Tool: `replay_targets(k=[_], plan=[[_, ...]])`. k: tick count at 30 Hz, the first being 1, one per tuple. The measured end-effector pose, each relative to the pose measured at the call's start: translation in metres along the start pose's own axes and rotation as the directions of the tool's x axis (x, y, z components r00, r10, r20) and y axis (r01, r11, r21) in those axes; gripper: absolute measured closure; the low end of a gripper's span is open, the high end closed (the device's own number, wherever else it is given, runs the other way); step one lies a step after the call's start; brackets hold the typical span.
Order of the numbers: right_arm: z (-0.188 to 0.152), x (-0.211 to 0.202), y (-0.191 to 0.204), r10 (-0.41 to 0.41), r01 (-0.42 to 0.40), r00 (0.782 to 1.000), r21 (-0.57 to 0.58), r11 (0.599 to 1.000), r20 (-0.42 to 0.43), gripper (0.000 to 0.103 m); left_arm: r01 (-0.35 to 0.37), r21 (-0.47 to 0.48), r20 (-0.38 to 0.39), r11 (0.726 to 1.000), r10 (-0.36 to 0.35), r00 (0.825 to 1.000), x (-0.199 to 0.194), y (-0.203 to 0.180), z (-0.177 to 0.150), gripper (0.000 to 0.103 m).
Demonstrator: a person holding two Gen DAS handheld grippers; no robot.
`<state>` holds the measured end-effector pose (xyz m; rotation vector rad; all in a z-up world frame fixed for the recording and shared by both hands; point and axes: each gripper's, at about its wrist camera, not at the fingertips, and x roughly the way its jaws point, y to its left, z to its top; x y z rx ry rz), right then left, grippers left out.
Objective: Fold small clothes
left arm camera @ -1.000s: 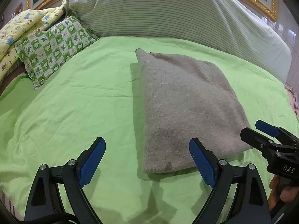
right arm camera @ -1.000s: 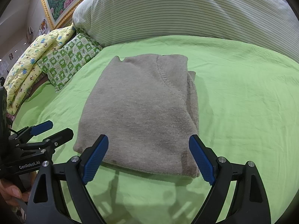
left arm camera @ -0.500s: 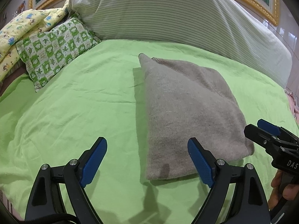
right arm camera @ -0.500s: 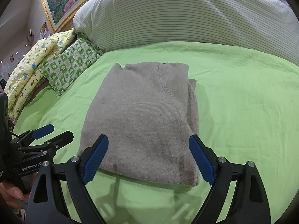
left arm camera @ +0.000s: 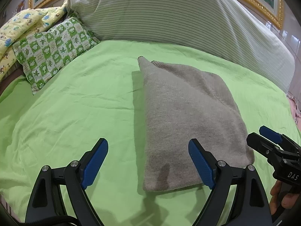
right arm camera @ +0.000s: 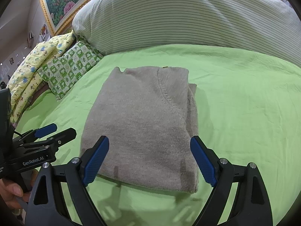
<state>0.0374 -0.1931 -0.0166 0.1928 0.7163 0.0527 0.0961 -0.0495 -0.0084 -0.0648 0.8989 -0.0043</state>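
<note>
Right wrist view: folded grey sweater [right arm camera: 143,124] lies on the green bed sheet [right arm camera: 244,103], long axis running 6 to 12 o'clock.
Right gripper [right arm camera: 149,158]: fingers spread wide, empty, straddling the sweater's near edge at 12 o'clock.
Left gripper [left arm camera: 148,160]: fingers wide apart, empty; sweater sits toward 1 o'clock.
Nearer: right gripper, judged better centred.

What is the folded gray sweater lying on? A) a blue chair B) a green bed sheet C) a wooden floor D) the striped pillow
B: the gray sweater lies flat on the green bed sheet, well in front of the striped pillow.
</note>
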Motion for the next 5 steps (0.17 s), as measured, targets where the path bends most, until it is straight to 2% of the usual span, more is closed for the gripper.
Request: replay_targets(k=[5], plan=[[0.0025, 0.0014, -0.0024, 0.001, -0.001, 1.0, 0.005, 1.0, -0.004, 0.015, -0.002, -0.034, -0.033, 0.999, 0.001, 0.999, 0.0047, 0.0041, 0.0014, 0.014]])
